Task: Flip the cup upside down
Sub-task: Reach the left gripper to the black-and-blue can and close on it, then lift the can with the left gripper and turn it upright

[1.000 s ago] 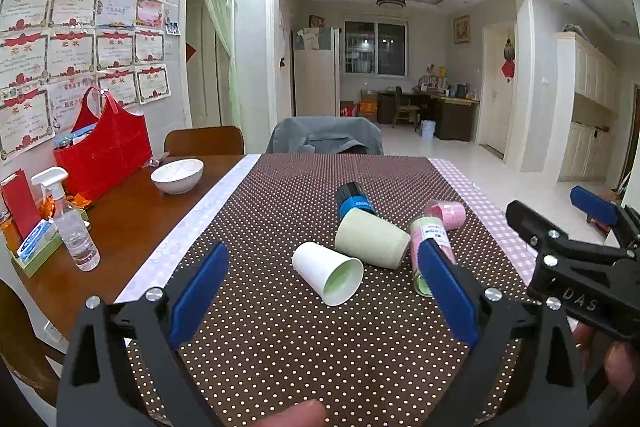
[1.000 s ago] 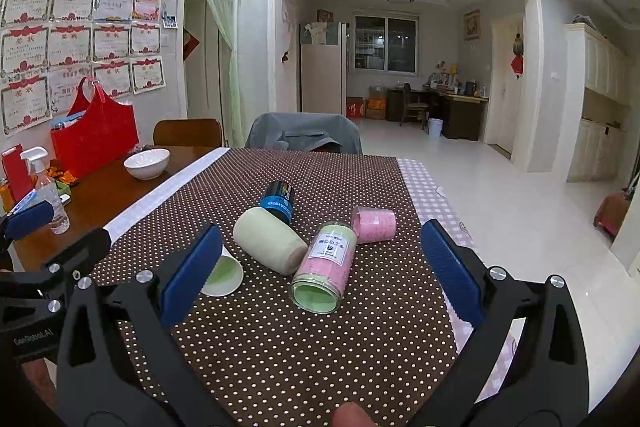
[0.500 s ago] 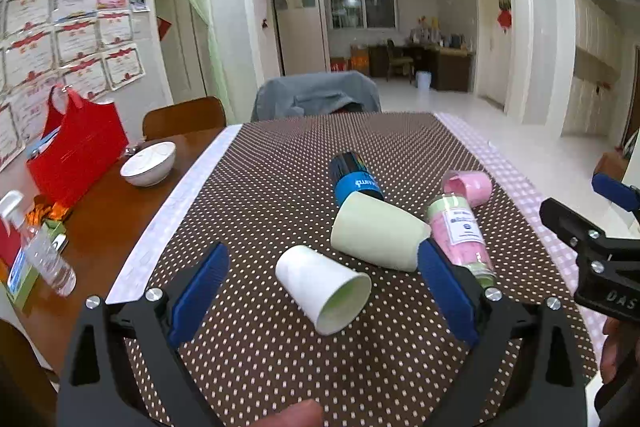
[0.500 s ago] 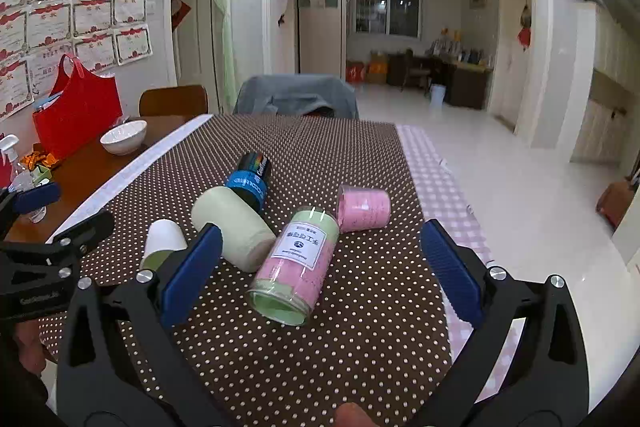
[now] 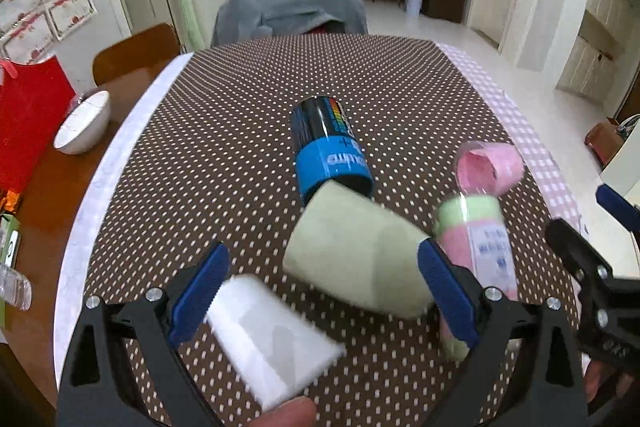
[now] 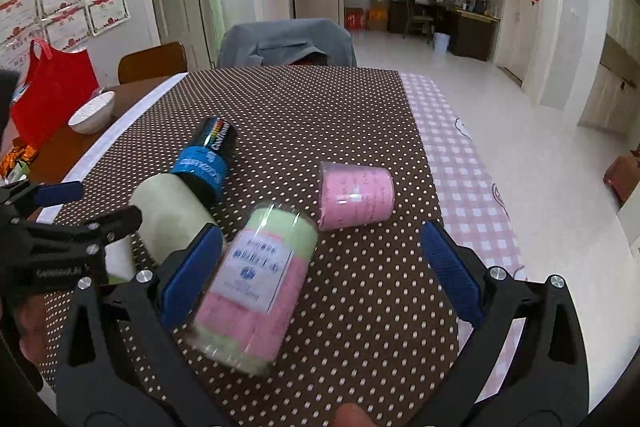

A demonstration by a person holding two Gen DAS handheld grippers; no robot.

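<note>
A white paper cup (image 5: 272, 339) lies on its side on the dotted brown tablecloth (image 5: 224, 155), between the open blue-padded fingers of my left gripper (image 5: 320, 301), close to the left pad. A pale green cup (image 5: 356, 259) lies on its side just beyond it. My right gripper (image 6: 320, 277) is open, low over a pink and green clear cup (image 6: 256, 287) that lies by its left pad. A small pink cup (image 6: 356, 195) and a black and blue can (image 6: 206, 159) lie farther off. Nothing is gripped.
A white bowl (image 5: 82, 123) and a red bag (image 5: 28, 123) stand on the bare wood at the left. A grey-covered chair (image 5: 292, 11) is at the table's far end. The right gripper's body shows at the left view's right edge (image 5: 592, 283).
Both grippers have moved forward and down toward the table. The white cup now lies between the left fingers, and the pink and green cup is close under the right gripper.
</note>
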